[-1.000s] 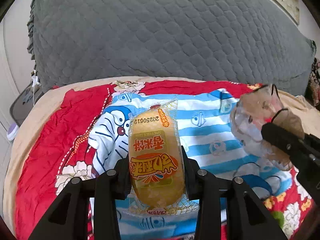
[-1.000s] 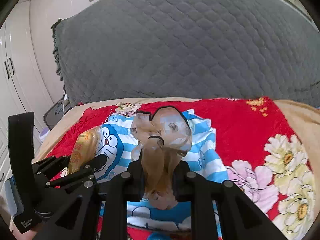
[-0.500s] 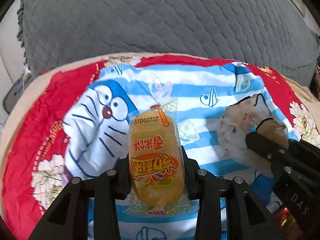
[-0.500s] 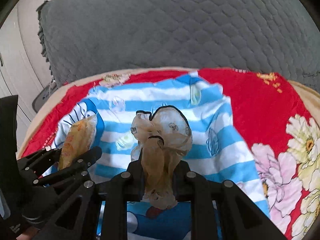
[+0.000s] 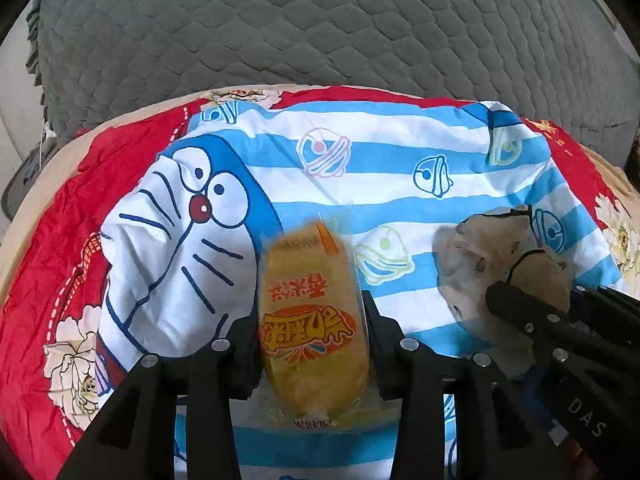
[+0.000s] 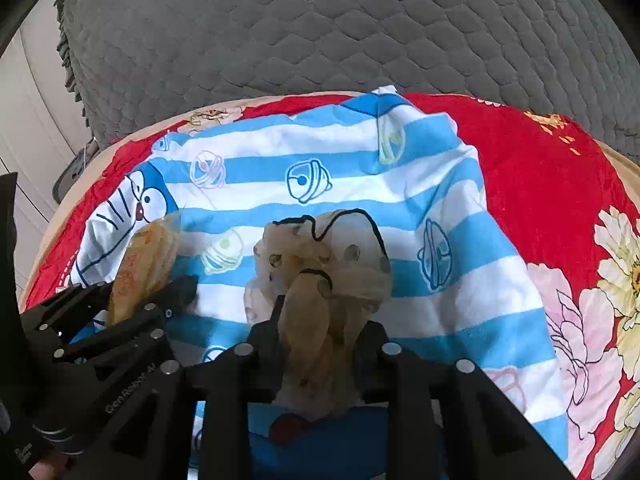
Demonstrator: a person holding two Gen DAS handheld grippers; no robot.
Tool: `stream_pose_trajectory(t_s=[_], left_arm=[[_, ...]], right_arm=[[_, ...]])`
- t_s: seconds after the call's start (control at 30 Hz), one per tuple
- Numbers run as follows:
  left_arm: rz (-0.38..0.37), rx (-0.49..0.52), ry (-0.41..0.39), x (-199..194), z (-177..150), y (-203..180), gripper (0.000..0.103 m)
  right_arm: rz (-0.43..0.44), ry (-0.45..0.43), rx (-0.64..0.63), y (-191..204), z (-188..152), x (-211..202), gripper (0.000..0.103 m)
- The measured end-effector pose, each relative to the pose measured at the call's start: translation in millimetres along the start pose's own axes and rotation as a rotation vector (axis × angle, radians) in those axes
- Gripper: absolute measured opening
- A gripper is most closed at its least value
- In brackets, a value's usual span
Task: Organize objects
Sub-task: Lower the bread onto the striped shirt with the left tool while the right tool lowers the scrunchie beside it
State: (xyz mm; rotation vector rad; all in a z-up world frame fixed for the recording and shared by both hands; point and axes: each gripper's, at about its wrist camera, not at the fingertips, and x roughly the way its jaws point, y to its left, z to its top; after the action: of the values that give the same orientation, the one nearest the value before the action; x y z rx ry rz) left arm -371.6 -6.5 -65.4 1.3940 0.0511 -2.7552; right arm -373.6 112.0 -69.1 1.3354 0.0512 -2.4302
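1. Over the bed, the left gripper (image 5: 312, 332) points steeply down with a yellow snack packet (image 5: 314, 320) between its jaws; they are opening, and the packet, slightly blurred, still sits between the pads with its far end over the striped cloth.
2. The packet is a sealed clear wrapper; inside is a yellow cake-like bar, with an orange label and red characters printed on the front.
3. The right gripper (image 6: 320, 344) has a crumpled sheer beige pouch (image 6: 328, 272) with dark dots and a black cord edge between its jaws; they too are opening, and the bunched fabric still fills the gap between them. Whether anything is inside the pouch cannot be told.
4. Both things hang just above a blue-and-white striped cartoon-cat cloth (image 5: 380, 168), which lies spread over a red floral bedspread (image 6: 540, 160).
5. The packet is to the left of the pouch, the two near each other but apart.
6. A grey quilted cushion (image 5: 320, 20) stands behind the cloth.
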Motion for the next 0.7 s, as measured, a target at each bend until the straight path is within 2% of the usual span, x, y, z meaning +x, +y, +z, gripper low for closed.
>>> stream_pose_trajectory(t_s=[0.07, 0.2, 0.4, 0.5, 0.7], left_arm=[[0.004, 0.002, -0.001, 0.6, -0.5, 0.1, 0.045], [0.004, -0.007, 0.0, 2.4, -0.6, 1.1, 0.057], [-0.013, -0.025, 0.006, 0.4, -0.6, 3.8, 0.064], [-0.017, -0.035, 0.021, -0.7, -0.6, 7.0, 0.07], [-0.016, -0.035, 0.017, -7.6, -2.9, 10.9, 0.073]], right_arm=[[0.003, 0.002, 0.004, -0.3, 0.1, -0.1, 0.034], [-0.004, 0.012, -0.01, 1.4, -0.4, -0.3, 0.047], [0.004, 0.024, 0.002, 1.6, -1.1, -2.1, 0.059], [0.012, 0.025, 0.002, 1.4, -1.9, -5.4, 0.062], [0.01, 0.028, 0.0, 4.0, -3.2, -9.8, 0.068]])
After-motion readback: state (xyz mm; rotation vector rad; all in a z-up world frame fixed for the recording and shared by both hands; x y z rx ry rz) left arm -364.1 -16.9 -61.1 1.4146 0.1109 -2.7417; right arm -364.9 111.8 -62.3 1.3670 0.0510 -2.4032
